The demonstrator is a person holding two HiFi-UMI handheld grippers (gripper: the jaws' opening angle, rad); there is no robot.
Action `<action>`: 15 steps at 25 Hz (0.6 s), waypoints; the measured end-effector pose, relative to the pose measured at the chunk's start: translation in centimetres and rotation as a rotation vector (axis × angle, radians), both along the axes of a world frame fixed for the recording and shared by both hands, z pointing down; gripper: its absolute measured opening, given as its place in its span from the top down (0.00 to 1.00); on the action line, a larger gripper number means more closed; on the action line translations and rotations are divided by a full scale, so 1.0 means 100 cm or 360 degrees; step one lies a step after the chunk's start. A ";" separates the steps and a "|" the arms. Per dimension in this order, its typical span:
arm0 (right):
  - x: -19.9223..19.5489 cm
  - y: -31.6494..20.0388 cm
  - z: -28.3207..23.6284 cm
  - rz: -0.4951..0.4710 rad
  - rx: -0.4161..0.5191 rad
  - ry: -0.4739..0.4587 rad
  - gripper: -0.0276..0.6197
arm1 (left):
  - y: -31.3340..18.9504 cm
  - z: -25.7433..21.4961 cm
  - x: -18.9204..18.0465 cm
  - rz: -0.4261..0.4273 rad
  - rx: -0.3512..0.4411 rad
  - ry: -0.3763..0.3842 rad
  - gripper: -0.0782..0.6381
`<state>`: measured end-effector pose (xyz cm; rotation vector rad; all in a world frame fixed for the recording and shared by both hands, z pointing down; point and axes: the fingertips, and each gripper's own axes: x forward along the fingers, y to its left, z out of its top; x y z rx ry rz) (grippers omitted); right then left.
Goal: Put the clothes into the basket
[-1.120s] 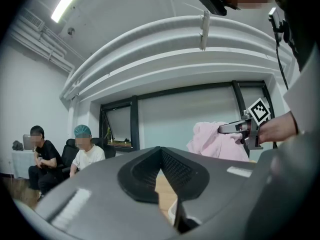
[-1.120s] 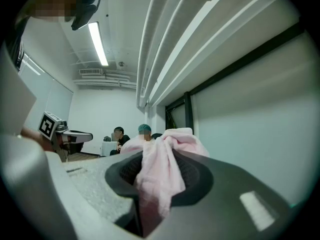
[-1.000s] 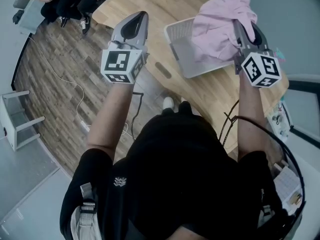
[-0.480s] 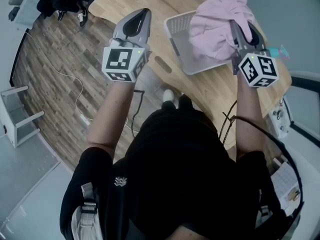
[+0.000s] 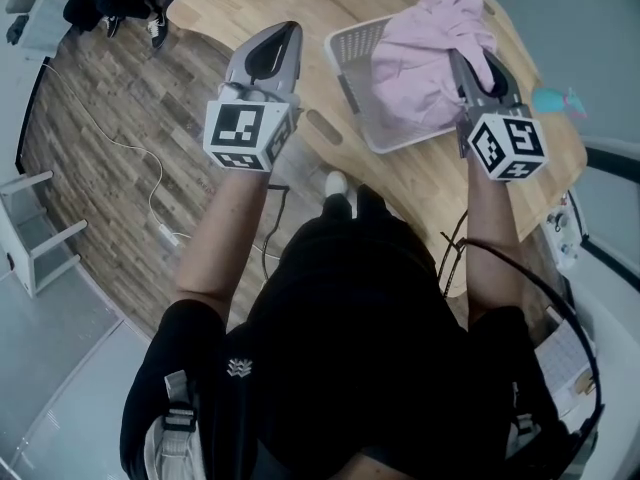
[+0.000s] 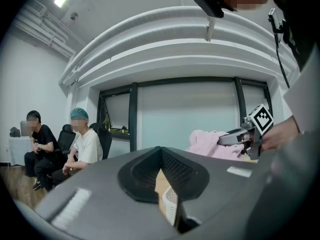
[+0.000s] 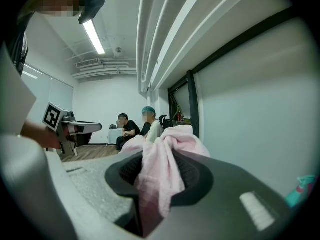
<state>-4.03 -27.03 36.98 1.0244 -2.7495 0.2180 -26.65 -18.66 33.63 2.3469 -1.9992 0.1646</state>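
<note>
A pink garment [image 5: 420,48] hangs bunched over the white mesh basket [image 5: 349,48] on the wooden table [image 5: 290,3], its lower folds inside the basket. My right gripper [image 5: 462,56] is shut on the garment's top; the pink cloth [image 7: 159,169] fills the gap between its jaws. My left gripper [image 5: 282,30] hovers left of the basket, over the table's edge, its jaws shut and nothing in them. Through the slit under the left gripper's [image 6: 161,151] tips shows a piece of the basket [image 6: 170,206]. The left gripper view also catches the garment [image 6: 207,144] and the right gripper [image 6: 245,136].
Two people [image 6: 60,146] sit on chairs at the far end of the room. A white stool [image 5: 30,238] and a cable [image 5: 130,158] are on the wood floor at left. A teal object [image 5: 555,98] lies on the table right of the basket.
Both grippers have come down. The pink garment has sunk with the right gripper, lower over the basket and slightly left.
</note>
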 end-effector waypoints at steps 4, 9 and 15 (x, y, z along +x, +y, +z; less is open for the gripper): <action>-0.003 0.002 0.019 -0.0003 -0.0046 0.0017 0.77 | -0.001 0.015 0.000 0.0013 -0.0033 0.0008 0.88; -0.006 0.004 0.039 -0.0010 -0.0079 0.0045 0.77 | 0.000 0.027 -0.002 -0.0002 -0.0070 0.0030 0.88; -0.007 0.007 0.060 -0.0026 -0.0115 0.0094 0.77 | 0.004 0.043 -0.007 -0.0029 -0.0087 0.0063 0.88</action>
